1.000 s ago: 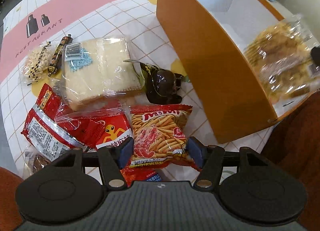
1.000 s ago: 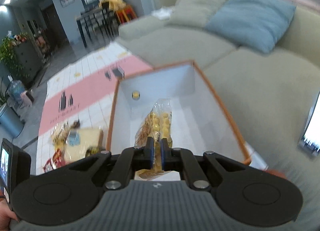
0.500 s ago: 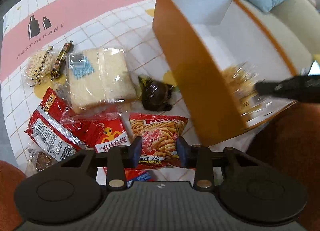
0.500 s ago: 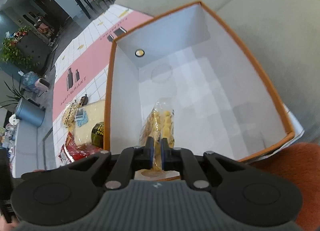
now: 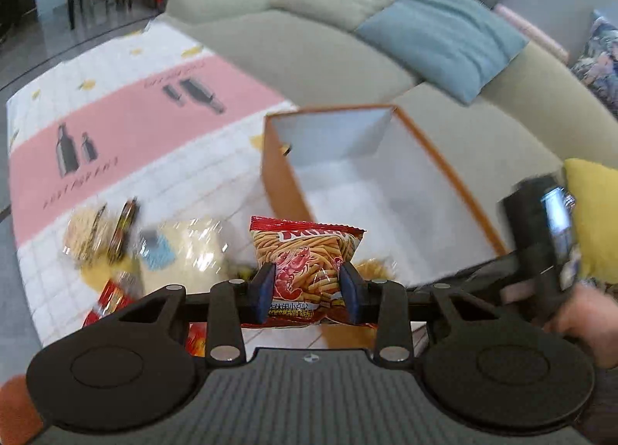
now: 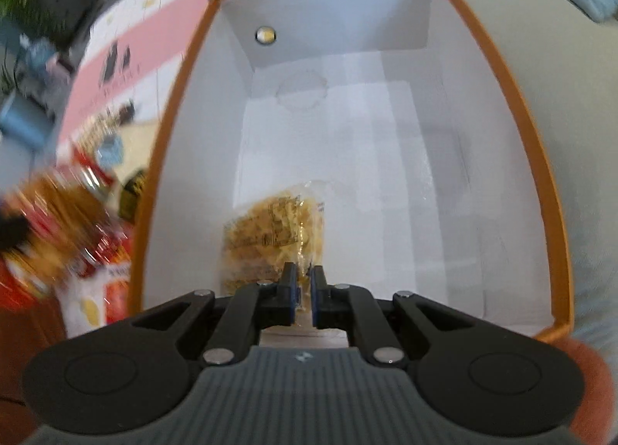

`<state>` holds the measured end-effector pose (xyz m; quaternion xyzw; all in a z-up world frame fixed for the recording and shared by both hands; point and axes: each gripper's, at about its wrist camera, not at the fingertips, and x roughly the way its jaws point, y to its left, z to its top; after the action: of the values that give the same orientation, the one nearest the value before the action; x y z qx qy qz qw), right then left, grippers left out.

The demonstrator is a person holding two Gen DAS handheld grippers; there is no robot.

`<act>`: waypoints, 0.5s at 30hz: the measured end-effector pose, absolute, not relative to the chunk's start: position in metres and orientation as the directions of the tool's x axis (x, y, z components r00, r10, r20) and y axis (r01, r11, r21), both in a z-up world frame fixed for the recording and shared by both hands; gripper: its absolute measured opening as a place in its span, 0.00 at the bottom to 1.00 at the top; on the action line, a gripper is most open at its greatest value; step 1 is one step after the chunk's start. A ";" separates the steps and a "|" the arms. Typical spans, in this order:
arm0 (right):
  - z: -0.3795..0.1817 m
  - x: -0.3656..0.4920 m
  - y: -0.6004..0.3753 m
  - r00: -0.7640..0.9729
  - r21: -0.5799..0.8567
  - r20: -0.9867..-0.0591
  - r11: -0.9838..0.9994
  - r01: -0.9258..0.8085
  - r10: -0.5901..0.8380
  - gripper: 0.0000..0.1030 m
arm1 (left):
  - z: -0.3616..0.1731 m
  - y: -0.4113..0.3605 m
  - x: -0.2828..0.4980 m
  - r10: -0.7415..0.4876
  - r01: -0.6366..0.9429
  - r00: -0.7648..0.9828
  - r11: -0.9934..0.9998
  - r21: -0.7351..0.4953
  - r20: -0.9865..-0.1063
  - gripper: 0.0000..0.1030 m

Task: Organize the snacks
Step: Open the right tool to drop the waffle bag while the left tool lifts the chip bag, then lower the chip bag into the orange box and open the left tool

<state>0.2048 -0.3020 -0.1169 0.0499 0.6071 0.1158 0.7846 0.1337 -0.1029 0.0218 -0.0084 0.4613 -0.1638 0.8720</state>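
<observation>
My left gripper (image 5: pixel 307 292) is shut on a red prawn-stick snack bag (image 5: pixel 307 256) and holds it lifted above the table, just left of the orange box (image 5: pixel 278 175). My right gripper (image 6: pixel 303 296) is inside the same orange box (image 6: pixel 540 159), low over its white floor, with its jaws a narrow gap apart around the edge of a clear bag of yellow crackers (image 6: pixel 270 230) that lies on the floor at the near left. The lifted red bag shows blurred at the left of the right wrist view (image 6: pixel 65 221).
Other snacks lie on the pink and white tablecloth (image 5: pixel 127 113): a wrapped sandwich (image 5: pixel 185 248), a small popcorn bag (image 5: pixel 83 232), a dark candy bar (image 5: pixel 123 221), red packets (image 5: pixel 112 298). A grey sofa (image 5: pixel 309 43) with a blue cushion (image 5: pixel 444 36) stands behind the box.
My left gripper closed on the prawn-stick bag and lifted it off the table. My right gripper went down into the box, and the cracker bag now lies on the box floor.
</observation>
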 end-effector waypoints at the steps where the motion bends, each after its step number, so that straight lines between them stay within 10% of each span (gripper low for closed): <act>1: -0.120 0.207 -0.302 0.224 0.209 -0.947 0.971 -0.120 0.232 0.06 | 0.025 -0.107 0.137 -0.300 0.285 0.525 0.944 -0.167 -0.797 0.39; 15: -0.050 0.156 -0.352 0.512 0.187 -0.842 0.982 -0.014 0.168 0.29 | 0.016 -0.173 0.164 -0.363 0.369 0.466 0.909 -0.196 -0.807 0.39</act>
<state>0.1563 -0.3518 -0.0504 0.0781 0.4911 0.0525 0.8660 0.1640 -0.1727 0.0160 0.0031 0.4705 -0.2137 0.8561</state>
